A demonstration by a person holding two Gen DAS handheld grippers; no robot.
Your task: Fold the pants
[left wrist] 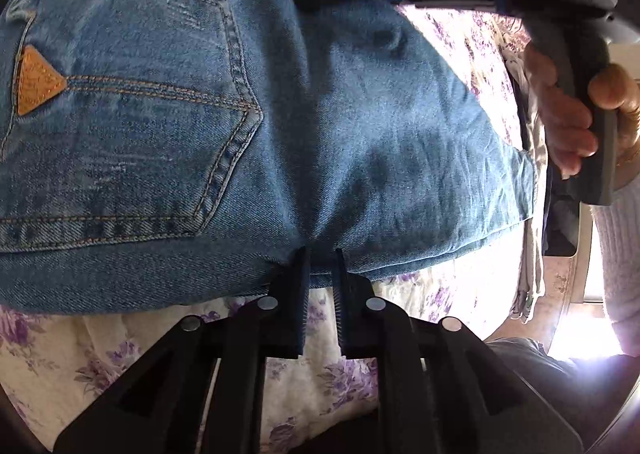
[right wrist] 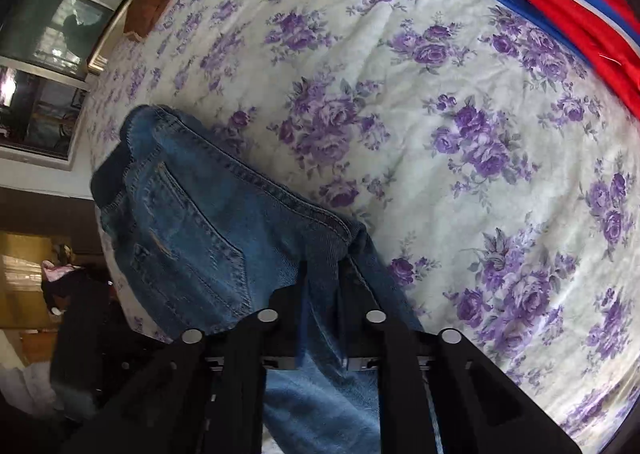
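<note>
A bed spread with a cream sheet printed in purple roses [right wrist: 400,66] fills the room, a mirrored cabinet standing at its far side. On it lie the blue denim jeans [left wrist: 248,126], already doubled into a thick bundle, back pocket and tan triangular patch [left wrist: 38,80] uppermost. The left tongs [left wrist: 321,254] pinch the bundle's near edge, the jeans running crosswise directly ahead of them. The right tongs [right wrist: 322,266] are closed on denim too, gripping a fold beside the seam, with the pocketed seat ahead and to their left. The right hand [left wrist: 568,122] shows at the edge of the left view. Both tongs sit at the cloth; the next fold likely carries this edge forward. A red, white and blue striped cloth [right wrist: 568,6] lies well beyond.
</note>
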